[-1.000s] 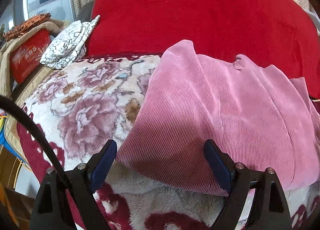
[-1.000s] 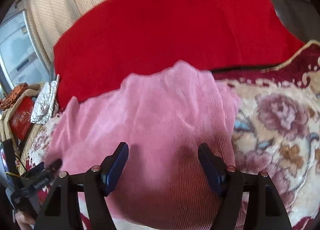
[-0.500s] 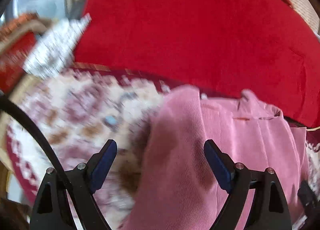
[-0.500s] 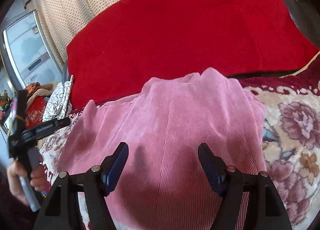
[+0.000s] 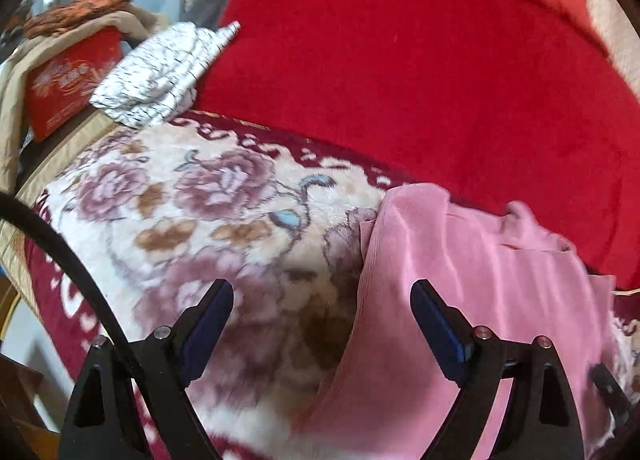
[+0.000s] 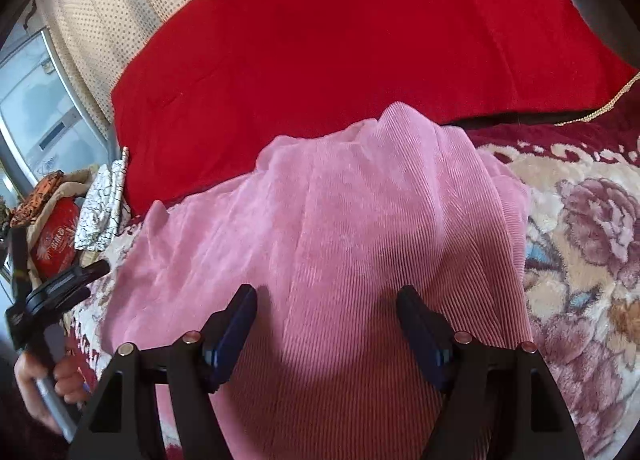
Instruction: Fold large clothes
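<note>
The pink corduroy garment lies rumpled on the floral blanket. It looks soft and floppy; best pinched at its 9 o'clock edge. Left gripper and right gripper both gape, holding nothing.

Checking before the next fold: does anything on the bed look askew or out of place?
The pink garment is not lying flat: it is rumpled, with its far edge bunched into a peak against the red cushion. Both grippers, left and right, are open.
</note>
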Tool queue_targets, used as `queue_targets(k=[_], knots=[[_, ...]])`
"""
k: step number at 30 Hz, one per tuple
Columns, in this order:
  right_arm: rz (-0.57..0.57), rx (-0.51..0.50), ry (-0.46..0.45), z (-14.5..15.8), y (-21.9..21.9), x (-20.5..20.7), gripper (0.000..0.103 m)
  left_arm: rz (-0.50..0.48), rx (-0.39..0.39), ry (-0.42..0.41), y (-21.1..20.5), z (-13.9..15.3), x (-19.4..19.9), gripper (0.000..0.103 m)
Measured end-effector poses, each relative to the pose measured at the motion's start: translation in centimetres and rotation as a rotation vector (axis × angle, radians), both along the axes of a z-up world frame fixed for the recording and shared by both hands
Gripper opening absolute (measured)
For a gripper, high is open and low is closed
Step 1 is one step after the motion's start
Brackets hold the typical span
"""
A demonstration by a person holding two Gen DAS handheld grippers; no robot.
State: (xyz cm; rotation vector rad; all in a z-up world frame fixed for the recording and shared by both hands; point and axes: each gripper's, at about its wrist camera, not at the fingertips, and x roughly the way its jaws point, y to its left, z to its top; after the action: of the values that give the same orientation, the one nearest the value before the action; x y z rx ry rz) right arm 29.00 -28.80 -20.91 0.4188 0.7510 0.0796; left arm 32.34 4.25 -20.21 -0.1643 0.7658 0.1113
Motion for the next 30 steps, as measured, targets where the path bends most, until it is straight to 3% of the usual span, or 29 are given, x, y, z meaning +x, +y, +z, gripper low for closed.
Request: queue_targets(k=[2,4,8,12,13,17,19,21,23,26,28,30], knots=[[0.003,0.011,-0.012,0.3,-0.1,-0.8,0.076,0.013,-0.013,-0.028,0.6,0.0,-2.7,0.091],[0.001,0.009,-0.025,0.6,-0.1,-1.4,0.076,-0.002,-0.073,-0.015,1.0,-1.0,-4.7,0.091],[0.004,0.015,-0.049,0.8,0.0,-2.4,0.076,-0.058,-0.265,0.046,0.6,-3.6,-6.5,0.091],[0.058,0.022,-0.116,1.6,0.8,-3.6,0.075,-0.082,-0.426,0.131,0.0,-6.1,-5.7,0.091],[0.076,0.023,-0.131,1.7,1.0,-3.9,0.073,-0.075,-0.453,0.143,-0.1,-6.8,-5.5,0.091],[0.120,0.007,-0.115,1.5,1.7,-3.6,0.043,-0.081,-0.554,0.101,-0.3,-7.0,-4.4,0.086],[0.109,0.009,-0.066,0.7,1.5,-3.0,0.040,-0.071,-0.554,0.096,-0.2,-6.9,-3.8,0.065],[0.106,0.008,-0.028,0.0,1.2,-2.4,0.038,-0.056,-0.561,0.094,-0.2,-7.2,-3.1,0.056],[0.110,0.011,-0.024,-0.2,1.2,-2.4,0.038,-0.054,-0.560,0.079,-0.3,-7.2,-3.0,0.054],[0.114,0.008,-0.021,-0.3,1.2,-2.3,0.038,-0.066,-0.530,0.062,-0.8,-6.9,-2.9,0.056],[0.115,0.013,-0.019,-0.4,1.0,-2.4,0.038,-0.080,-0.539,0.062,-1.3,-6.9,-2.6,0.081],[0.116,0.026,-0.018,-0.5,0.9,-2.4,0.038,-0.083,-0.542,0.059,-1.6,-7.0,-2.2,0.084]])
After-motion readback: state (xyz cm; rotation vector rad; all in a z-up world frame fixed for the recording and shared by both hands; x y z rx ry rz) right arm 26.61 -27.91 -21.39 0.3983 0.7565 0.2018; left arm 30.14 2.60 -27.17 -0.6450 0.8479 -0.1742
